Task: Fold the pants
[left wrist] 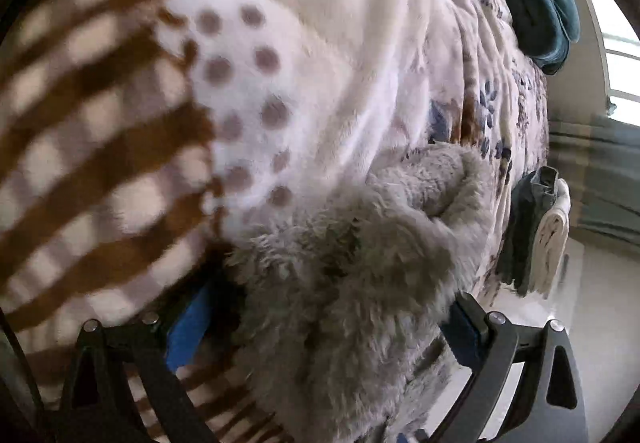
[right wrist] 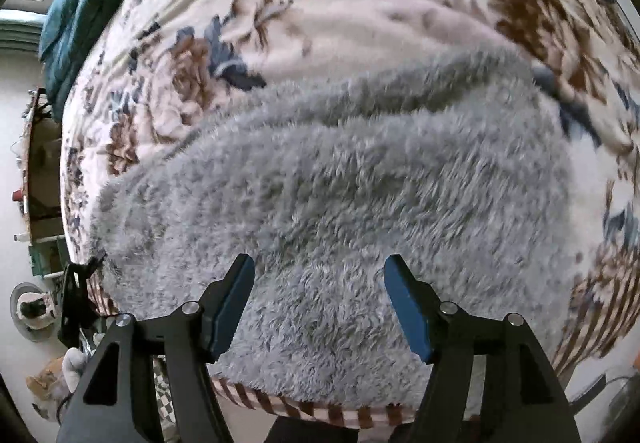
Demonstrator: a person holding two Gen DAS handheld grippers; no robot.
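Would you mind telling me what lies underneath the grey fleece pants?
The grey fleece pants lie on a floral blanket that shows on all sides, with a brown-striped edge nearest the camera. Whatever is directly beneath the pants is covered and cannot be seen.

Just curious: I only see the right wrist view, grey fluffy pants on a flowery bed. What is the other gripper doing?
Observer: The left gripper is open, a bunched end of the pants between its fingers.
Operator: Anything else on the bed?
Observer: A white dotted blanket lies beside the pants.
Operator: More laundry?
Observer: A folded stack sits at the bed's edge.
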